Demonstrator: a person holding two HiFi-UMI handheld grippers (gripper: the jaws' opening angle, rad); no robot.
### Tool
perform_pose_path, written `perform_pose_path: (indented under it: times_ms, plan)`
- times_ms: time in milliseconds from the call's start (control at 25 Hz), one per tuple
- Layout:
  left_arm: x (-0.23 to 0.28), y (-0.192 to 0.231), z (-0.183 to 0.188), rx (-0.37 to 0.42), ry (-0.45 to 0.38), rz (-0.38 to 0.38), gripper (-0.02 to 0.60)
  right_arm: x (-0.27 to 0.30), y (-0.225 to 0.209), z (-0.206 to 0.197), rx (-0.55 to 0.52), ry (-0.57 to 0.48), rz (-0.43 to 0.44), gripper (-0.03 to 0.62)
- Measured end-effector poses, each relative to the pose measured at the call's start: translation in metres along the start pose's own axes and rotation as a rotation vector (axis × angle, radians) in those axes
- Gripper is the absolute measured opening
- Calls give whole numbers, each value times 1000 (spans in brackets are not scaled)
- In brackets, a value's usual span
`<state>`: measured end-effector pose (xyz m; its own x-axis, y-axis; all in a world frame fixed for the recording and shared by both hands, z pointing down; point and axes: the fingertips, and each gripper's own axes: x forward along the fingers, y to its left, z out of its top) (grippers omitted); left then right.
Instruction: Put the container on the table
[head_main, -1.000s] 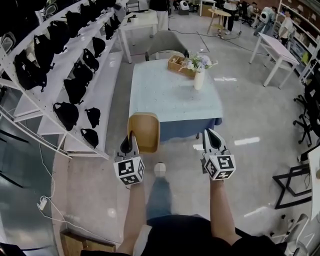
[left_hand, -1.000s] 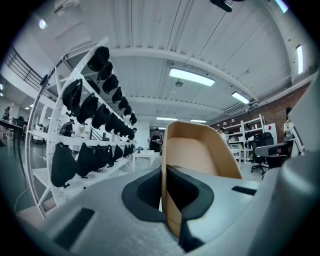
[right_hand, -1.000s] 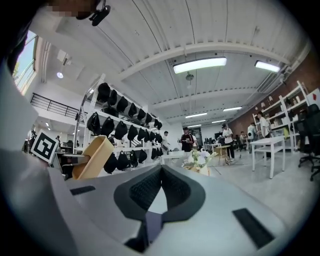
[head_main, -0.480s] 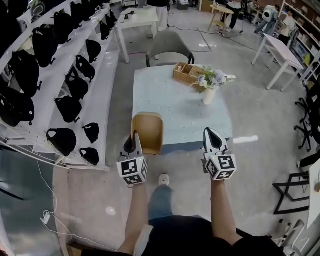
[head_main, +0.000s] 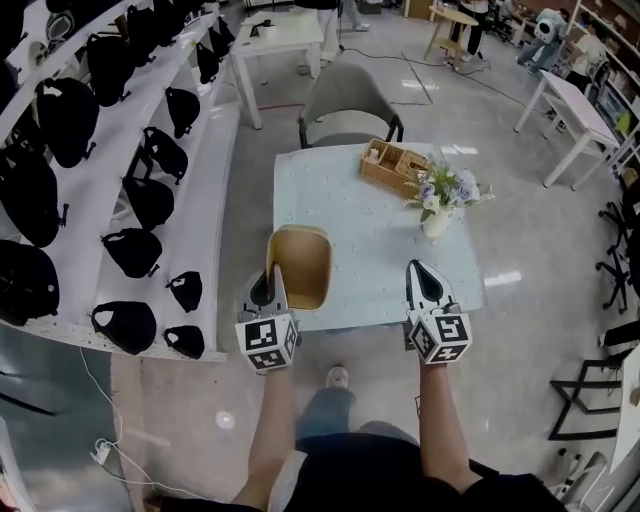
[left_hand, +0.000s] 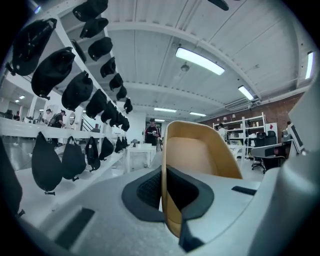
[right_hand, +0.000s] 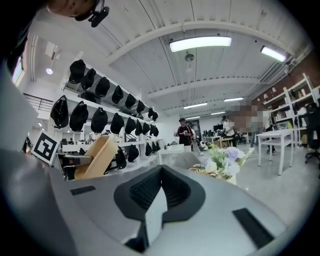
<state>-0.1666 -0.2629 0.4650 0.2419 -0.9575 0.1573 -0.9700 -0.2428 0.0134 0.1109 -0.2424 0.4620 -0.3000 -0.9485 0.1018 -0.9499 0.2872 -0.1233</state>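
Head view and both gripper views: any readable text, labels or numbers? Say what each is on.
No readable words or numbers in any view.
Marker cube on left gripper: black-and-white square pattern only, no letters.
Marker cube on right gripper: pattern only.
Container: plain, no print seen.
Black bags: any labels too small to read.

A flower vase (head_main: 437, 222) is seen ahead of the right claw (head_main: 418, 266), a wicker basket (head_main: 393, 166) and grey chair (head_main: 345, 98) farther ahead. Black bags (head_main: 130, 251) are hung left of the left claw (head_main: 267, 274).
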Motion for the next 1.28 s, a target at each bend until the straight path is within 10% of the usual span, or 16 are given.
perform_pose_path:
  times_ms: [1280]
  plan:
    - [140, 36, 22, -62, 26, 96, 9, 173, 14, 35, -69, 21, 224, -2]
